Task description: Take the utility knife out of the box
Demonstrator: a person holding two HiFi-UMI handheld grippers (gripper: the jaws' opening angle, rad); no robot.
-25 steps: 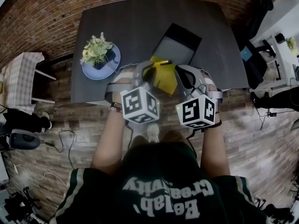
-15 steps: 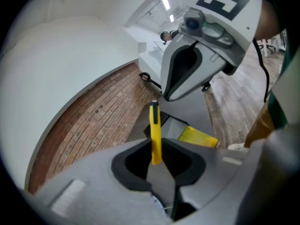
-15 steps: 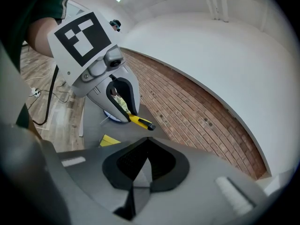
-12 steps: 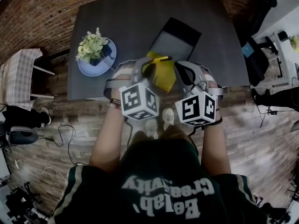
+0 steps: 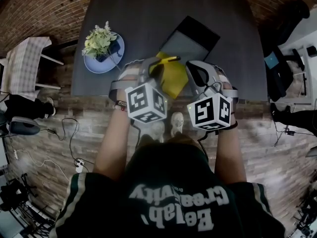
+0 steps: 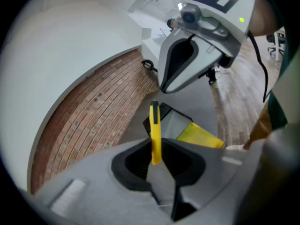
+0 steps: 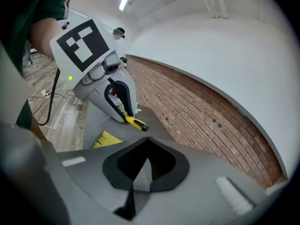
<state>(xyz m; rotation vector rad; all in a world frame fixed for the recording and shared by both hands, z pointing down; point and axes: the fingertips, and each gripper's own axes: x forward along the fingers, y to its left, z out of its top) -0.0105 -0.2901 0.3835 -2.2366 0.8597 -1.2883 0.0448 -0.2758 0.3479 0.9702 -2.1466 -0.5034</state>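
The far and right parts of your surface [image 5: 148, 14] lie bare, so you can pass there; at the left, the plant [image 5: 100, 42] on its blue plate [image 5: 94, 66] stands in the way; the open box [image 5: 190, 38] and its yellow flap [image 5: 174, 78] fill the middle; the utility knife [image 6: 155, 125] clamped in your left gripper [image 6: 156, 150] juts toward the box; the right gripper [image 7: 147, 146] sits close beside it.

The table [image 5: 148, 24] looks matt, the utility knife [image 6: 155, 130] smooth plastic
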